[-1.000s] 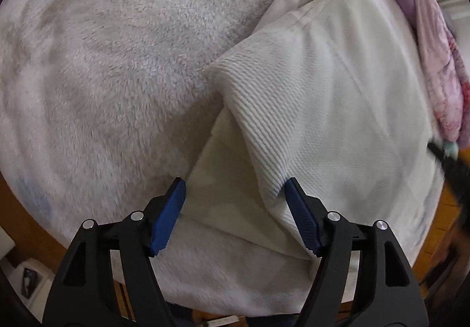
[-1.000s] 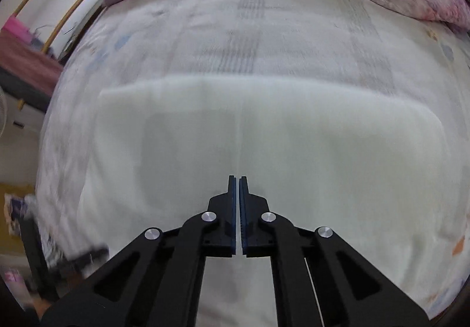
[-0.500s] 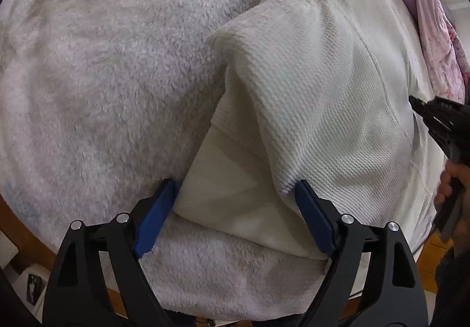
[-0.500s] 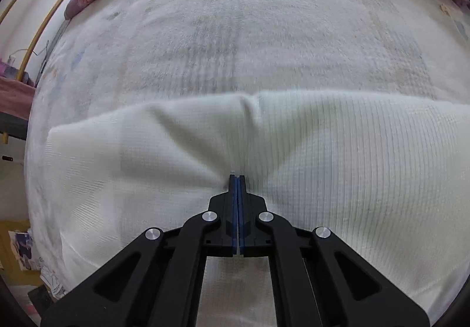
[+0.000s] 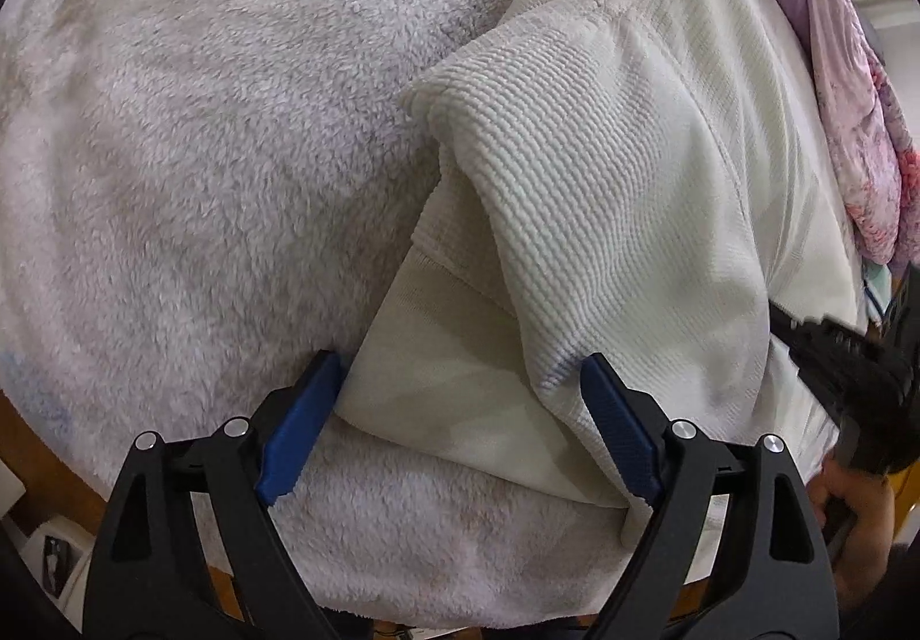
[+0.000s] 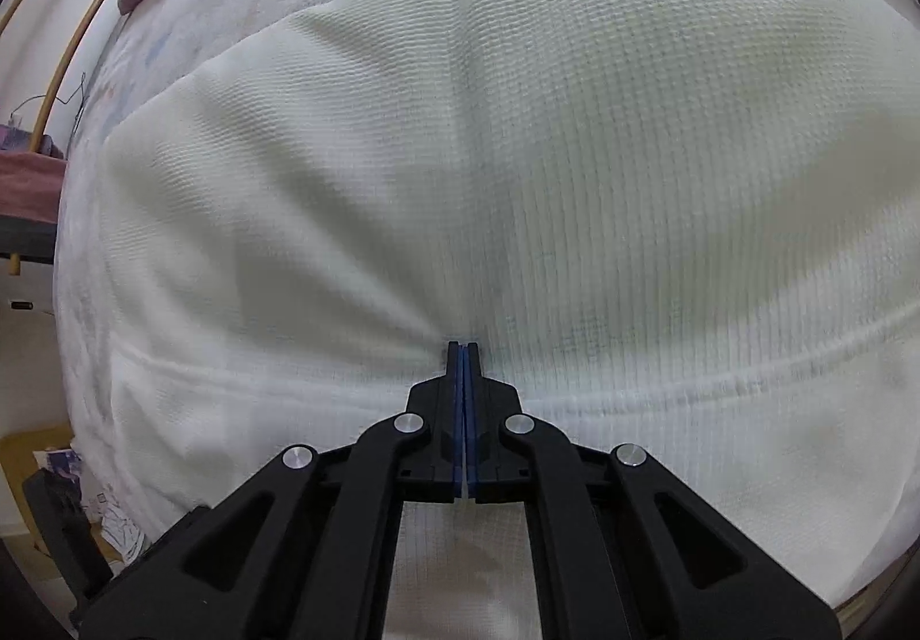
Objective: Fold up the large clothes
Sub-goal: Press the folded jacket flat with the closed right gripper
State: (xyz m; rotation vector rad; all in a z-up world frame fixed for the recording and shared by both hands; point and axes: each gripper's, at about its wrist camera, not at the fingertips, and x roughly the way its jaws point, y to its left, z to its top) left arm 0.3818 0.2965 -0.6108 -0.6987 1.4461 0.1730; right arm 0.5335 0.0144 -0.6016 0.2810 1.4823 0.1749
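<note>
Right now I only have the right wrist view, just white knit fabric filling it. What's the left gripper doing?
Observer: The left gripper is open, its blue pads straddling a folded corner of the white garment.
Operator: Is my right gripper in that view?
Observer: Yes, the right gripper shows at the far right edge there, on the garment's other side.
Operator: What's under the garment?
Observer: A fluffy white blanket, with a pink floral quilt beyond.

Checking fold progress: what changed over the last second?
The right gripper, jaws shut on the white knit garment, has moved in toward the bed, so the fabric now fills its view. The left gripper came closer to the garment's corner. Unchanged: left jaws open, straddling that corner on the fleece blanket.
</note>
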